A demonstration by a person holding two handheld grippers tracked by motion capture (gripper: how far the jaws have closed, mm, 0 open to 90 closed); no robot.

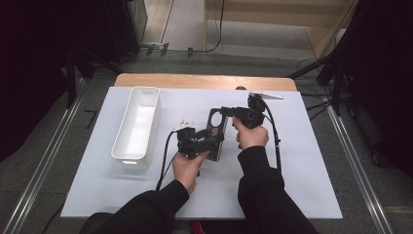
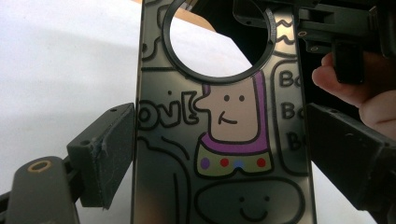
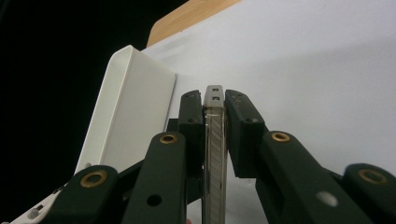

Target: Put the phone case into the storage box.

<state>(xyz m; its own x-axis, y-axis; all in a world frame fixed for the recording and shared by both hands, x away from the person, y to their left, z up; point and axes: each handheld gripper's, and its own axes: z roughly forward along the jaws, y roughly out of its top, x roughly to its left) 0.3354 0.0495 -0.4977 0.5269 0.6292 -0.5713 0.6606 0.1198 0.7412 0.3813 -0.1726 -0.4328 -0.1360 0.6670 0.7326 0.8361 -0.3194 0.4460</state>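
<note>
From my remote station, a white bin (image 1: 138,126) sits at the left of the white counter (image 1: 302,161), its long side running away from me. Just to its right, my left gripper (image 1: 210,141) holds a phone case (image 1: 216,134) by its two long edges, jaws spread wide and pressed against both sides. In the left gripper view the phone case (image 2: 224,140) stands upright between the pads, dark and glossy, printed with cartoon faces, a round camera opening at its top. Farther right, my right gripper (image 1: 228,112) pinches the top of the case near that opening. In the right gripper view its jaws are clamped nearly together on the thin edge of the case (image 3: 215,154), the bin (image 3: 126,112) lying beyond on the left.
</note>
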